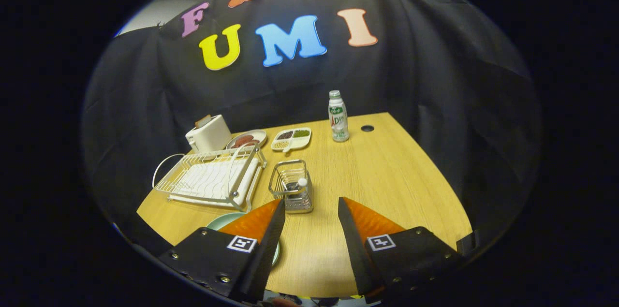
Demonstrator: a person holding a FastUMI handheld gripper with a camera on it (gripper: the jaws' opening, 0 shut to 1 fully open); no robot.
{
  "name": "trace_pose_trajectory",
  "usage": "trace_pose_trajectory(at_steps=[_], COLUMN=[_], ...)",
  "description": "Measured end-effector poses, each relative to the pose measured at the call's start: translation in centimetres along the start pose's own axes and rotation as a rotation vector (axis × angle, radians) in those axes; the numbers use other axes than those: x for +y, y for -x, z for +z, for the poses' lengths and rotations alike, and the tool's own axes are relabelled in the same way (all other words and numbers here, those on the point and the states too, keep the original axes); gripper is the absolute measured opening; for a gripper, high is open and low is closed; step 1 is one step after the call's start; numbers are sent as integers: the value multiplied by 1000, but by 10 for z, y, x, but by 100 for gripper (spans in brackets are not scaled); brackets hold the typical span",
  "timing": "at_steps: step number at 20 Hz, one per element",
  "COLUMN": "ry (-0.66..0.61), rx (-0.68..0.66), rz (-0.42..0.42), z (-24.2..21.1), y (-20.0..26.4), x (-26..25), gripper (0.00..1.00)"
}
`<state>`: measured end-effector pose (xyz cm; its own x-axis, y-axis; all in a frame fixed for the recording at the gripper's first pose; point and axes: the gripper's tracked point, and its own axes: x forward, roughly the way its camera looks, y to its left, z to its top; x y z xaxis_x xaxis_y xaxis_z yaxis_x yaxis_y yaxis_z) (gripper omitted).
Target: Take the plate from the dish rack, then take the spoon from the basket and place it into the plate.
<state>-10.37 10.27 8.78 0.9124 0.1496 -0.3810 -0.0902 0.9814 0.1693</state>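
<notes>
Wooden tabletop (pixel 387 176) shows bare between your gripper's (pixel 309 210) fingers, which stand wide apart and hold nothing. Under the left finger lies the plate (pixel 217 222), pale green, flat on the table and already out of the dish rack (pixel 208 179), so that first step looks done. Just ahead of the fingers stands the wire basket (pixel 292 188), with what seems to be the spoon (pixel 299 186) upright inside, its pale end showing. You have yet to take it and set it in the plate.
</notes>
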Motion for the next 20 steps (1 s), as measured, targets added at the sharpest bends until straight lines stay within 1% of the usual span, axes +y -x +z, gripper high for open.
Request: trace_pose_trajectory(at_steps=[3,5,7,10,15,20], ry=[27,62,79,97,119,69], rx=[-89,-138,-178,-220,-258,-255], rz=[26,28,43,62,59,40], z=[22,35,43,49,40,10], y=[7,9,13,6,-27,-75], x=[2,0,4,10,13,11], gripper=[68,68,68,68,68,68])
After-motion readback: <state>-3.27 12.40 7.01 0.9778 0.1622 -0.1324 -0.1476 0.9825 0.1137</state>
